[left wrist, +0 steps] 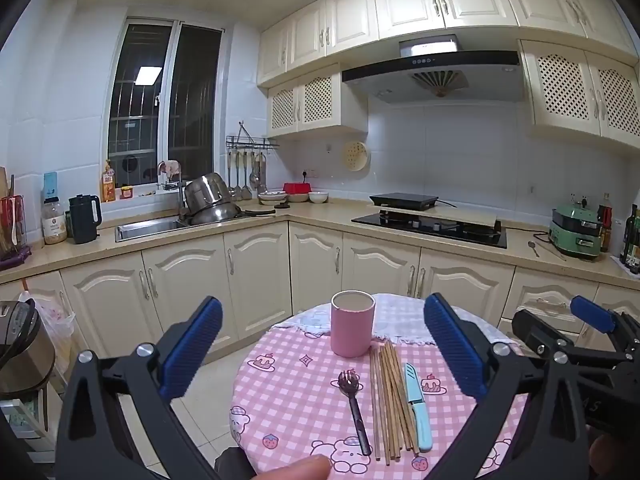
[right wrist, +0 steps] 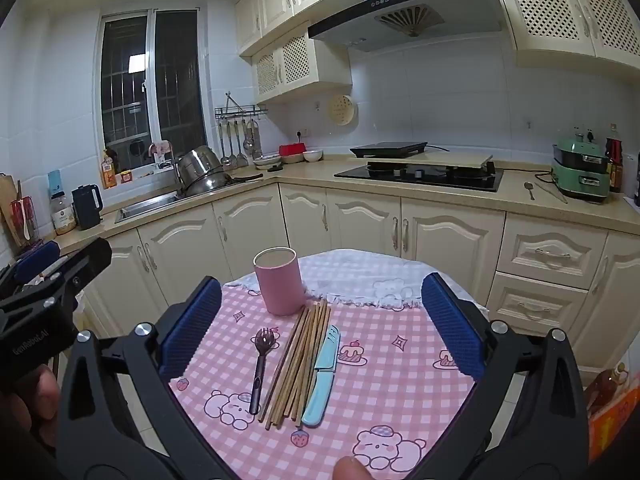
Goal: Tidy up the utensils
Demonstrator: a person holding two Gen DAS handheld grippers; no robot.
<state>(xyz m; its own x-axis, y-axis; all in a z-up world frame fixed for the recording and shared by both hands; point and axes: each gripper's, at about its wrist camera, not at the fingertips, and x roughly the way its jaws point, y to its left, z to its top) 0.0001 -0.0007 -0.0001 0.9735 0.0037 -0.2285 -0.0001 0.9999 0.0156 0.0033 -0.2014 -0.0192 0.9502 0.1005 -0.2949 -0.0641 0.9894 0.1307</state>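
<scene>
Beside pink cup: wooden chopsticks bundled.

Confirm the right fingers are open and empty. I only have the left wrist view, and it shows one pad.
Observer: Confirmed. The right gripper has both fingers spread wide with nothing held between them.
Operator: Anything off the table's right side?
Observer: Yes, a brownish bottle stands low beside an orange box, outside the right finger.
</scene>
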